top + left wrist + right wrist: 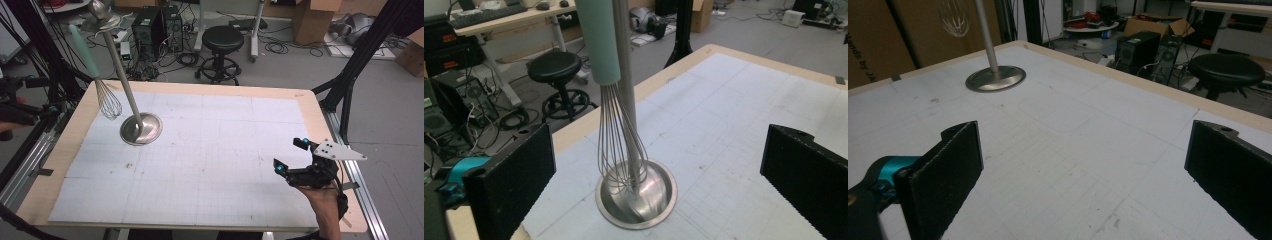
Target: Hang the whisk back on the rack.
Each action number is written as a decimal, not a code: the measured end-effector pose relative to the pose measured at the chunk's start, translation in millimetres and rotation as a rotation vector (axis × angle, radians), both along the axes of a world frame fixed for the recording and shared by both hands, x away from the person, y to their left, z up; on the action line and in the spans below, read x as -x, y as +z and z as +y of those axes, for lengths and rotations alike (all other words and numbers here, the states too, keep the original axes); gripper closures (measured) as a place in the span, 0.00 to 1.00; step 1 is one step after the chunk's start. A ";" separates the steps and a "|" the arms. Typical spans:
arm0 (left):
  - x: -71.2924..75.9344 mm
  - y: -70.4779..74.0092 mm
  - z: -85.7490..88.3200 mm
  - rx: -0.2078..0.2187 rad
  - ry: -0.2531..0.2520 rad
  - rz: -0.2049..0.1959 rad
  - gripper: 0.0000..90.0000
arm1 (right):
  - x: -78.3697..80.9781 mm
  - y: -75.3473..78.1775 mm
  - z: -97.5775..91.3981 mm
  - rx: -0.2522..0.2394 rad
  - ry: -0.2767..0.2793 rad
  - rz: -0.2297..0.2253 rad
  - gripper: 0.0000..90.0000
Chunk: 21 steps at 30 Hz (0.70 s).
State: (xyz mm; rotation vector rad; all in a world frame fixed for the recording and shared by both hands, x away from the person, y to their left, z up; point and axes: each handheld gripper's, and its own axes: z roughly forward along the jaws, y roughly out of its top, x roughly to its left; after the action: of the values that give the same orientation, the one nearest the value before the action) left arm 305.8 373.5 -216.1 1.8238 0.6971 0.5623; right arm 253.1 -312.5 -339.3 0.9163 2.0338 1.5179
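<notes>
A whisk (pixel 108 99) with a mint-green handle hangs tilted from the top of a metal stand (pixel 123 80), whose round base (pixel 142 129) rests on the white gridded mat (pixel 210 165) at the back left. In the left gripper view the whisk (pixel 620 145) dangles over the base (pixel 659 200), beyond my open left gripper (pixel 659 150), with nothing between the pads. That left gripper (pixel 30 114) sits off the table's left edge. My right gripper (pixel 290 155) hovers open and empty over the mat's front right, facing the stand (pixel 995 79) and whisk (pixel 954 17) across the table (pixel 1088 145).
A black stool (pixel 222 40) and computer towers (pixel 155 25) stand on the floor behind the table. Black frame posts (pixel 357 60) rise at the right, and cables run at the left. Cardboard boxes (pixel 315 17) sit further back.
</notes>
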 end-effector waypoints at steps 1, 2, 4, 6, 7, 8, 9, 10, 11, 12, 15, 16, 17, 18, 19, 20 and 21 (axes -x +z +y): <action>3.6 -2.9 0.2 0.000 -0.002 0.000 0.02 | -0.2 -0.2 0.5 0.001 0.002 -0.001 0.01; 5.7 -4.7 -0.1 0.001 -0.001 -0.001 0.02 | 0.0 -0.5 1.3 0.002 0.004 0.000 0.01; 12.3 -10.4 -2.2 -0.002 0.002 0.002 0.02 | 0.8 -0.8 2.0 0.004 0.007 0.004 0.01; 17.8 -16.1 -4.7 0.005 -0.005 -0.001 0.02 | 2.0 -0.6 2.4 0.006 0.008 0.004 0.01; 20.1 -19.0 -6.1 0.006 -0.008 -0.001 0.02 | 2.4 -0.3 2.5 0.006 0.007 0.001 0.01; 22.2 -21.8 -7.5 0.008 -0.008 -0.001 0.02 | 3.1 -0.1 2.7 0.006 0.007 0.002 0.01; 24.3 -24.5 -9.0 0.009 -0.007 -0.004 0.02 | 3.6 0.0 2.9 0.006 0.007 0.002 0.01; 26.5 -27.4 -10.5 0.013 -0.009 -0.006 0.02 | 3.9 0.0 3.1 0.007 0.008 0.000 0.01; 28.0 -29.7 -11.7 0.016 -0.010 -0.005 0.02 | 4.5 -0.1 3.4 0.007 0.009 0.005 0.01; 30.6 -33.7 -14.4 0.021 -0.010 -0.006 0.02 | 4.7 -0.3 3.6 0.007 0.009 0.005 0.01; 35.2 -43.4 -21.7 0.018 -0.019 -0.005 0.02 | 5.4 -0.7 3.6 0.008 0.009 0.006 0.01; 36.3 -46.5 -24.7 0.016 -0.022 -0.005 0.02 | 5.6 -0.6 3.4 0.008 0.010 0.006 0.01; 37.5 -49.3 -28.0 0.012 -0.028 -0.005 0.02 | 5.7 -0.6 3.4 0.008 0.010 0.004 0.01; 38.6 -52.2 -31.5 0.014 -0.035 -0.006 0.02 | 5.9 -0.7 3.5 0.007 0.012 0.005 0.01; 39.7 -54.9 -35.3 0.016 -0.042 -0.006 0.02 | 6.1 -0.6 3.7 0.007 0.012 0.006 0.01; 40.8 -57.6 -39.1 0.012 -0.047 -0.007 0.02 | 6.1 -0.5 3.9 0.007 0.014 0.007 0.01; 41.8 -60.3 -43.1 0.012 -0.053 -0.007 0.02 | 6.3 -0.6 4.3 0.005 0.017 0.010 0.01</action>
State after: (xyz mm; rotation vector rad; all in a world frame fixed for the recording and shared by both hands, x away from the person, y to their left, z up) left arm 264.0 330.3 -276.4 1.8226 0.6443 0.5281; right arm 246.8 -308.2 -339.9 0.9083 2.0566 1.5189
